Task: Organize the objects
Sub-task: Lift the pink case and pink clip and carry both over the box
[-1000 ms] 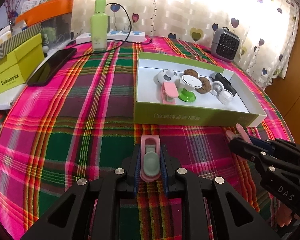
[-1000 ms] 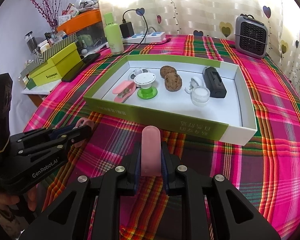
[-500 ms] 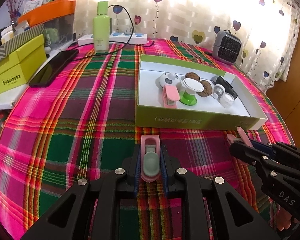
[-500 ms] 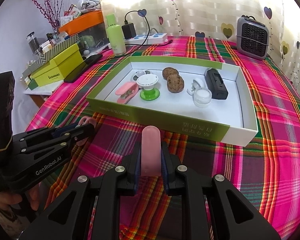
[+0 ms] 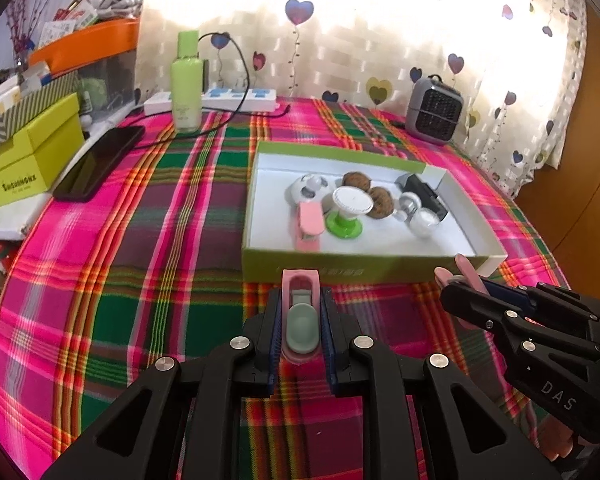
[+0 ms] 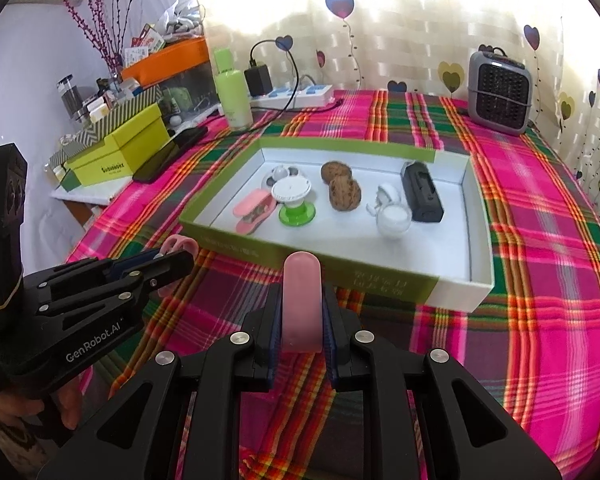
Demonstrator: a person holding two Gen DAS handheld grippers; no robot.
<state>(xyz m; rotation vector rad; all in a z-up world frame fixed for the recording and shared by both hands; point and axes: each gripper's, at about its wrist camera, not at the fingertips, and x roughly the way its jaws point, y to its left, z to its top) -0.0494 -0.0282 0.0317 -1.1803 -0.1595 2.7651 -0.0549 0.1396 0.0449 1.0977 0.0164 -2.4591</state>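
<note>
A green-sided white box (image 5: 472,244) (image 6: 478,248) lies on the plaid table. It holds a pink clip (image 5: 310,224) (image 6: 254,210), a green-and-white stand (image 5: 346,212) (image 6: 294,200), two brown cookies (image 6: 342,186), a white jar (image 6: 394,218) and a black case (image 6: 422,192). My left gripper (image 5: 300,320) is shut on a pink clip with a grey-green pad (image 5: 300,312), held just short of the box's near wall. My right gripper (image 6: 302,312) is shut on a plain pink piece (image 6: 302,300), also just short of the box; it also shows at the right in the left wrist view (image 5: 464,296).
A green bottle (image 5: 186,84), a power strip (image 5: 220,100) with cable, and a grey heater (image 5: 434,110) stand at the back. A black phone (image 5: 100,162) and a yellow-green box (image 5: 28,156) lie at the left. Plaid cloth (image 5: 120,280) covers the table.
Both grippers have lifted and drawn back a little from the box, each still holding its pink piece. The box contents have not moved.
</note>
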